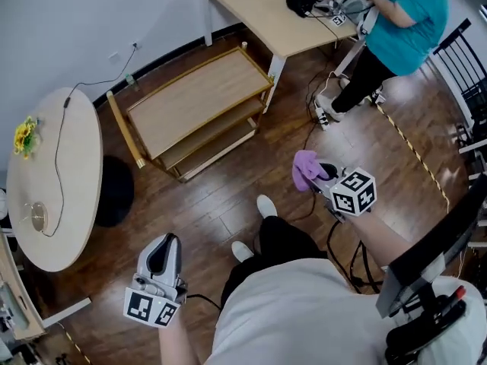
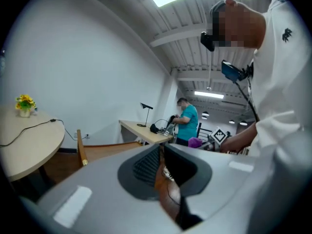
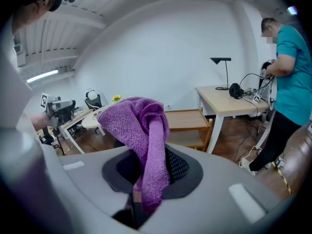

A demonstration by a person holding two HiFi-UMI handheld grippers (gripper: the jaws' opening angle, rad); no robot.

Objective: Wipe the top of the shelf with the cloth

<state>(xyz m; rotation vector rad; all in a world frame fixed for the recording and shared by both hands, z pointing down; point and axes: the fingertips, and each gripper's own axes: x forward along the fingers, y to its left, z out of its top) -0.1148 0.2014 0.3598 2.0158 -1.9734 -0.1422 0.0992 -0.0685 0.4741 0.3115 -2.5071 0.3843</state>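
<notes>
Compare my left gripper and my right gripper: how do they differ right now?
The right gripper is shut on the purple cloth. The left gripper has its jaws together with nothing between them. In the head view the right gripper is held farther forward, while the left gripper sits back near the person's body. Both are over the floor, apart from the shelf.

Shelf [image 1: 199,97] between round table [image 1: 68,173], left, and desk [image 1: 259,10], behind right; person [image 1: 411,21] at desk.
</notes>
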